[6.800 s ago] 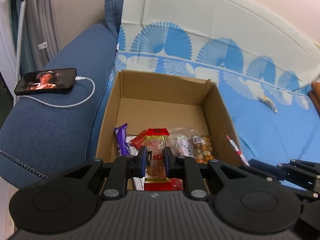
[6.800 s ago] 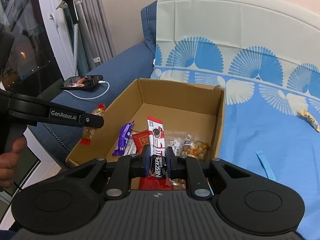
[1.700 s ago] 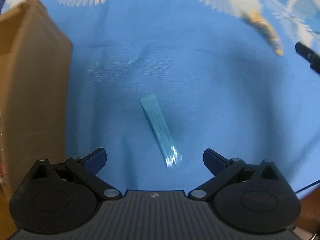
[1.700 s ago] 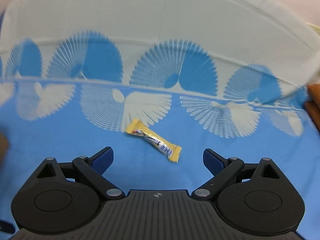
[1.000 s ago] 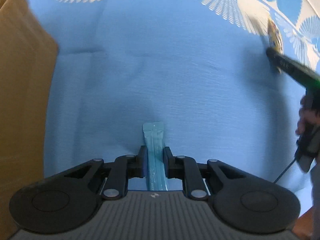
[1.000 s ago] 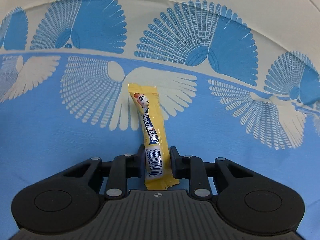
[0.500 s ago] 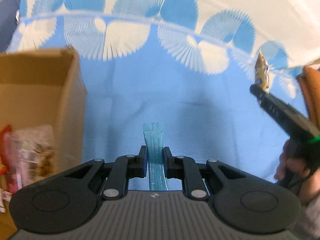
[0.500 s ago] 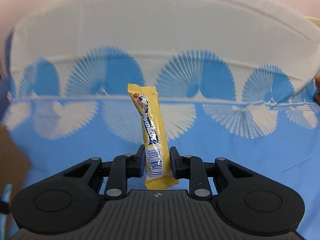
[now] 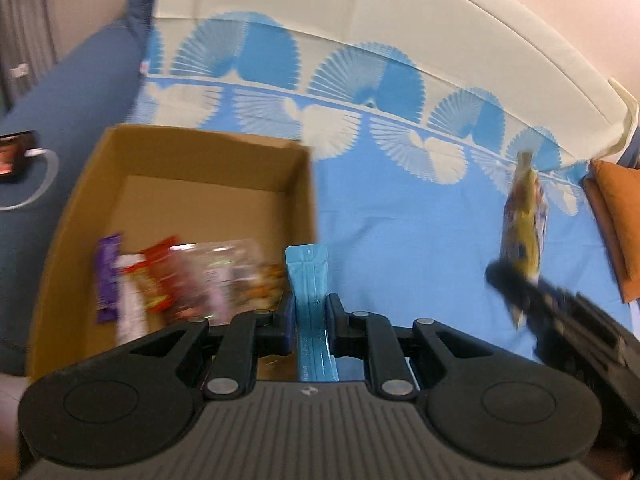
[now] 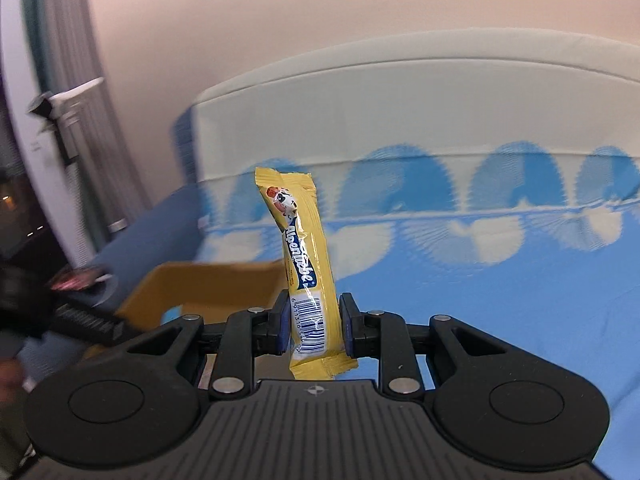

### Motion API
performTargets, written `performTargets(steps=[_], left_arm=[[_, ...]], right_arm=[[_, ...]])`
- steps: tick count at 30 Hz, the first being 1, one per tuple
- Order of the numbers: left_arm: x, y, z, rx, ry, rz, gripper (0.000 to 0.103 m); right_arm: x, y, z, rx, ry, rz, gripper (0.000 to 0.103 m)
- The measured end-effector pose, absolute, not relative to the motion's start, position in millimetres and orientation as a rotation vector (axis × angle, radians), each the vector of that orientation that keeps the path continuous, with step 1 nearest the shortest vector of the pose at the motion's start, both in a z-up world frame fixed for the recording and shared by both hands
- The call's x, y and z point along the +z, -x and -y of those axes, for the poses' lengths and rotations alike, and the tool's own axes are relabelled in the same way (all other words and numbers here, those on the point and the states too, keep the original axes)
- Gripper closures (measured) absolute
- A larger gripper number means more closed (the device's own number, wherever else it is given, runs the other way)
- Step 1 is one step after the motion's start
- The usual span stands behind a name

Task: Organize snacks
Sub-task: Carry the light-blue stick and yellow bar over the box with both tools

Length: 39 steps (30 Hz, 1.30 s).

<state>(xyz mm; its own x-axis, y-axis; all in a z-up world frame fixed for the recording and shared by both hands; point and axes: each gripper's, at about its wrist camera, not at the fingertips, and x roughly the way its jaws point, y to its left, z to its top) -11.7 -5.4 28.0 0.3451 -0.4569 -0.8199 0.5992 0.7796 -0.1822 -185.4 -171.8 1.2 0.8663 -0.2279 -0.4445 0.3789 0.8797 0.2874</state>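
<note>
While a phone (image 9: 14,156) with its white charging cable (image 9: 38,184) lies on the dark blue sofa arm (image 9: 60,120) at the far left, the open cardboard box (image 9: 192,148) sits just beside that arm on the blue and white fan-patterned sheet (image 9: 400,232). Blurred snack packets (image 9: 180,276) crowd the near end of the box floor, among them a purple wrapper (image 9: 106,276) and red ones. Right of these, the left gripper (image 9: 310,316) is clenched on a slim light-blue sachet (image 9: 308,280), which stands up between the pads at the box's right wall. Further right, the right gripper (image 9: 516,284) reaches in from the lower right edge, blurred, with a yellow candy bar (image 9: 524,228) sticking up from its tip. An orange cushion (image 9: 616,224) lies at the right border.

In the right wrist view, the left gripper's dark arm (image 10: 80,320) crosses the lower left in front of the box (image 10: 208,284). At centre, the right gripper (image 10: 314,324) is clamped on the yellow Alpenliebe bar (image 10: 300,256), pinched at its barcode end, the rest standing upright above the sheet (image 10: 500,280).
</note>
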Motion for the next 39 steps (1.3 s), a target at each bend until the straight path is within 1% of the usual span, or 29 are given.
performTargets(steps=[8, 11, 16, 24, 39], left_arm=[[37.7, 28.5, -97.6, -0.657, -0.197, -0.939, 0.086], [34.0, 37.6, -123.5, -0.649, -0.203, -0.934, 0.086], [30.0, 50.8, -153.3, -0.631, -0.202, -0.915, 0.086], [30.5, 53.4, -165.4, -0.625, -0.164, -0.915, 0.086], [28.7, 49.6, -164.0, -0.622, -0.156, -0.917, 0.086]], right_arm=[[12.4, 182.2, 53.6, -0.148, -0.400, -0.507, 0.076], [13.2, 181.3, 20.1, -0.106, -0.372, -0.532, 0.076], [18.7, 184.0, -8.0, -0.093, -0.331, -0.547, 0.076], [23.9, 188.7, -25.3, -0.090, -0.268, -0.549, 0.076], [21.5, 186.0, -23.8, -0.101, -0.270, -0.569, 0.076]])
